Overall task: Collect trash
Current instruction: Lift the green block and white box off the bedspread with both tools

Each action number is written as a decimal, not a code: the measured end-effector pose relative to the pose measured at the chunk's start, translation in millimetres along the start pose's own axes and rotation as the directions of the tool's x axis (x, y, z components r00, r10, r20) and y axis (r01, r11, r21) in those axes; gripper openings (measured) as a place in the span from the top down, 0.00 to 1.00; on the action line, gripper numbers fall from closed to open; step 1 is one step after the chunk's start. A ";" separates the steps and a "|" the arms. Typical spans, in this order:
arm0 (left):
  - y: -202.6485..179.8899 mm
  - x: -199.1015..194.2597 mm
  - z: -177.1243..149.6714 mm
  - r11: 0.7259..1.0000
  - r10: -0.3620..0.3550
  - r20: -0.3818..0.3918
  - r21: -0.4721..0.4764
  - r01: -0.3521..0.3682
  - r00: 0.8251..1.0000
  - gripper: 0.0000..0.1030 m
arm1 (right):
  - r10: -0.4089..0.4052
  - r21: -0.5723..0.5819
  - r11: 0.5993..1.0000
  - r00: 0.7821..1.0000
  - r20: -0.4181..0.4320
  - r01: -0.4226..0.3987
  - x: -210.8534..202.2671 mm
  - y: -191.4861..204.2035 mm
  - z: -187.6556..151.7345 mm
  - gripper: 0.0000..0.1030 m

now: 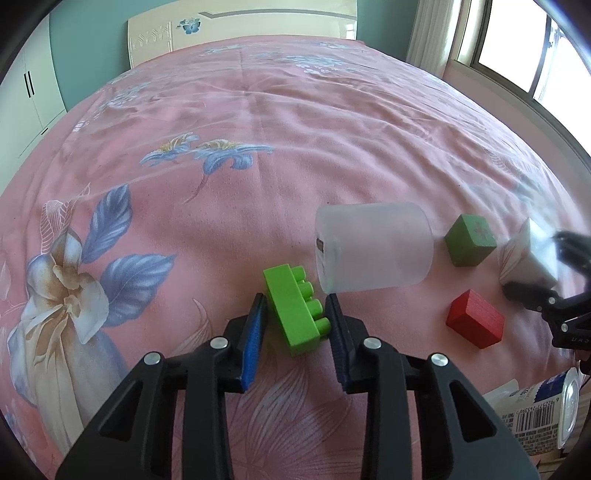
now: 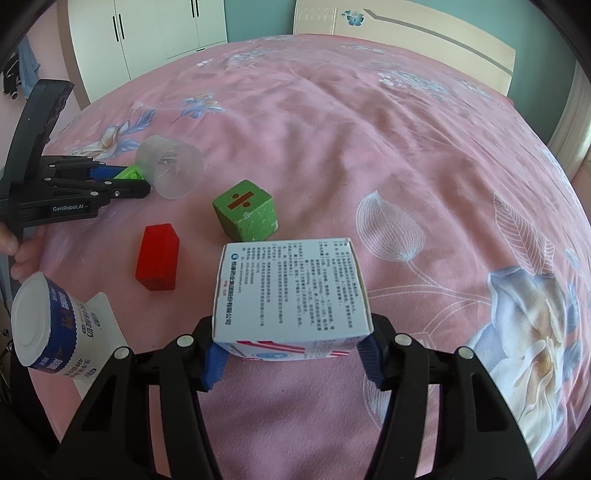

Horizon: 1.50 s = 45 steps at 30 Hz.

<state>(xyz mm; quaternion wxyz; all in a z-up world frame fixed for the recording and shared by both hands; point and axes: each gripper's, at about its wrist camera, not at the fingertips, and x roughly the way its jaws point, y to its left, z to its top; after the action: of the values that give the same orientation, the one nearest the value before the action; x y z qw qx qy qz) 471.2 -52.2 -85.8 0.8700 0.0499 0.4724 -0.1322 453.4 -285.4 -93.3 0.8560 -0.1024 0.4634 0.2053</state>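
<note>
Nearest the right wrist camera, the right gripper (image 2: 291,356) clamps a white carton (image 2: 291,291) between its blue pads; the carton's top face is covered in small Chinese print too fine to read, with red stripes and a blue round logo on the near face. At 9 o'clock from it a milk bottle (image 2: 44,328) lies at the bed's edge, its blue-and-white label in Chinese characters; the left wrist view shows a barcode on it. Further out, at 11 o'clock, lies a red block (image 2: 158,258), and at 12 o'clock a green cube (image 2: 245,211) marked with a red division sign.

In the left wrist view, the left gripper (image 1: 297,326) stands open around a green toy brick (image 1: 297,314), a pad on either side; whether they touch it cannot be told. A frosted plastic cup (image 1: 373,249) lies on its side just beyond, at 1 o'clock. The gripper's body reads "GenRobot.AI" in the right wrist view.

Everything rests on a pink bedspread (image 1: 295,122) printed with blue and white flowers. Beyond it stand a cream headboard (image 1: 240,31) with a blue butterfly, a teal wall, white wardrobes (image 2: 155,26) and a bright window (image 1: 532,44).
</note>
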 end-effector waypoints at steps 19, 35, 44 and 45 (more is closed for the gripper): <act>-3.6 -17.8 -17.2 0.999 0.031 0.003 0.045 -0.031 1.000 0.78 | -0.031 -0.003 1.000 0.999 -0.015 0.030 -3.1 3.4 -2.8 0.47; 0.7 -77.7 -70.9 0.989 0.122 0.036 0.085 -0.124 0.992 0.78 | -0.114 0.022 0.993 0.993 0.017 0.113 -61.0 30.0 -35.1 0.47; 1.5 -126.8 -99.5 0.984 0.146 0.069 0.092 -0.152 0.987 0.78 | -0.133 0.031 0.991 0.989 0.059 0.132 -111.4 59.2 -59.2 0.47; 0.9 -132.5 -103.1 0.984 0.145 0.072 0.097 -0.152 0.987 0.78 | -0.132 0.031 0.991 0.989 0.065 0.130 -118.3 63.5 -62.3 0.47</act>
<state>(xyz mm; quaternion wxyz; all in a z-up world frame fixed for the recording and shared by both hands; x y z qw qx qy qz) 319.4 -5.3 -31.8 0.8886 0.1252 0.4315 -0.0924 320.7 -281.7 -27.8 0.8839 -0.1144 0.4294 0.1456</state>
